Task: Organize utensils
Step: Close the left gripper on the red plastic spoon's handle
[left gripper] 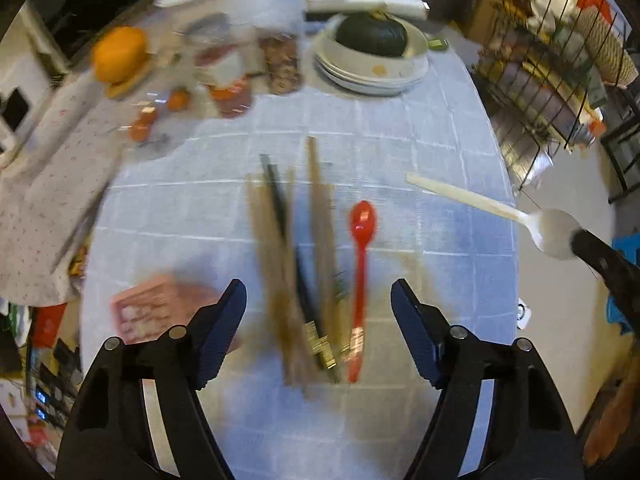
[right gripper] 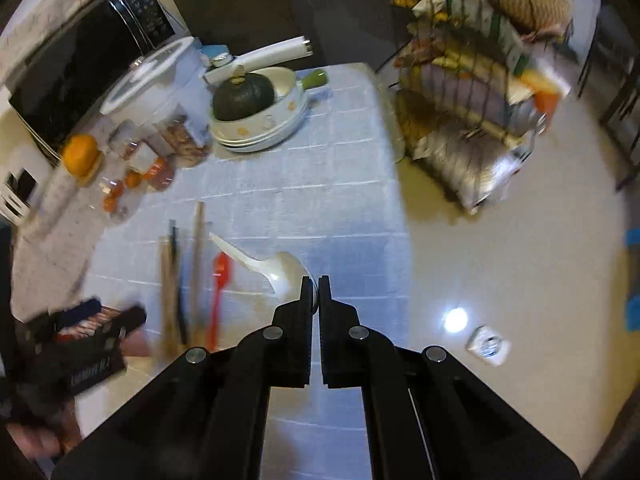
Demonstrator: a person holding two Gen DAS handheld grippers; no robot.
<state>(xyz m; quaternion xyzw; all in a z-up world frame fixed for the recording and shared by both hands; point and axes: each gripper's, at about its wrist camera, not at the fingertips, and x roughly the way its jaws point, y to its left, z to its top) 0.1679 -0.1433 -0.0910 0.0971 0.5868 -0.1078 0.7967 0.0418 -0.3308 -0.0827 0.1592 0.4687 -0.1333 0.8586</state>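
The white plastic spoon point(right gripper: 276, 270) is clamped by its bowl between the closed fingers of the right gripper point(right gripper: 318, 280) and held above the pale blue checked tablecloth point(left gripper: 400, 140). The left gripper point(left gripper: 318, 296) is spread wide, nothing between its fingers — it hangs over a blurred bundle of brown and dark chopsticks point(left gripper: 296, 264), with a red plastic spoon point(left gripper: 360, 276) lying just beside them on the cloth.

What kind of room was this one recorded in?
Probably a home kitchen or dining corner: a black microwave oven, a white rice cooker and stacked white plates holding a dark green squash sit around a blue checked tablecloth.
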